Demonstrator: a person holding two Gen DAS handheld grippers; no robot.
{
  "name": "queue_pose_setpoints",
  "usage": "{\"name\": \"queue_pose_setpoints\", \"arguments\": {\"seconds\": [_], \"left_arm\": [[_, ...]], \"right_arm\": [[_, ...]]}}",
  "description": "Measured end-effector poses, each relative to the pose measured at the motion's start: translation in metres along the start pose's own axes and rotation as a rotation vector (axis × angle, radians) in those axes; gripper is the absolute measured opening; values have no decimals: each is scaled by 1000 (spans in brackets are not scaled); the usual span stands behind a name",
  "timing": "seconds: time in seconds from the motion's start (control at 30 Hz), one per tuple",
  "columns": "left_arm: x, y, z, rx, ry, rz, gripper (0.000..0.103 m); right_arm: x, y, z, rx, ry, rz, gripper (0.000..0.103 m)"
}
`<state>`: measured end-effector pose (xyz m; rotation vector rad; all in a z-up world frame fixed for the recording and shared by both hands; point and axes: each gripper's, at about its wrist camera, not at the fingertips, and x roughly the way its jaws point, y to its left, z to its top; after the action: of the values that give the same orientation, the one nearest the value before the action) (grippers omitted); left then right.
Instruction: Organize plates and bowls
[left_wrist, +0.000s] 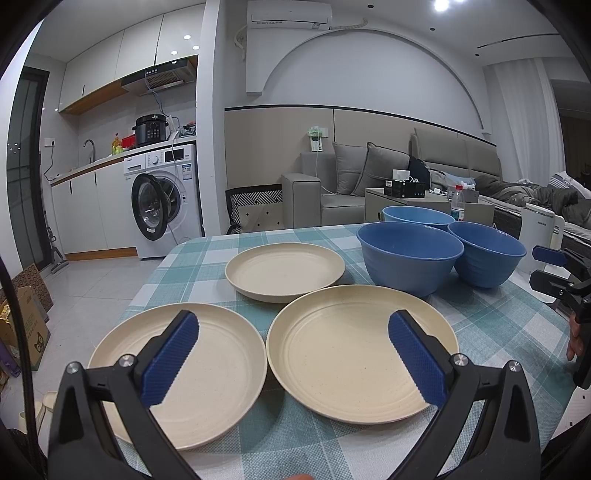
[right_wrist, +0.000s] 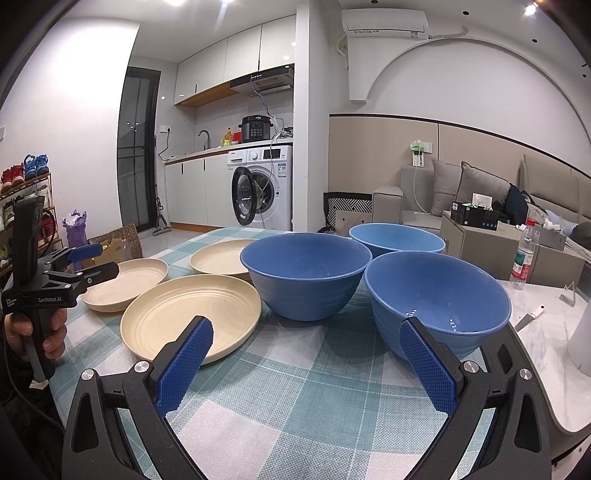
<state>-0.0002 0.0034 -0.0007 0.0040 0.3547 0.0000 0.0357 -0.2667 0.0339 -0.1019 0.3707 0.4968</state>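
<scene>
Two blue-padded fingers of the left gripper (left_wrist: 293, 354) are spreading wide and holding nothing, hovering above two cream plates (left_wrist: 364, 352) lying side by side on a table covered by a teal checked cloth (left_wrist: 295, 435). Just behind that pair, a third cream plate (left_wrist: 284, 271) is sitting. To the right of the third plate, three blue bowls (left_wrist: 410, 256) are standing upright in a tight cluster, seemingly touching one another. Beside the bowls, the right gripper (right_wrist: 303, 363) is also gaping wide and empty, pointing toward the nearest bowl (right_wrist: 437, 295). Behind the table, a washing machine (left_wrist: 162, 199) is standing with its door open.
</scene>
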Motion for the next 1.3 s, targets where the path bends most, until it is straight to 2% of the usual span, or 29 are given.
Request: {"name": "queue_pose_setpoints", "arguments": {"seconds": [1.3], "left_arm": [[-1,-2,0,0,-7,14,103]], "right_arm": [[-2,0,2,1,2,1,103]]}}
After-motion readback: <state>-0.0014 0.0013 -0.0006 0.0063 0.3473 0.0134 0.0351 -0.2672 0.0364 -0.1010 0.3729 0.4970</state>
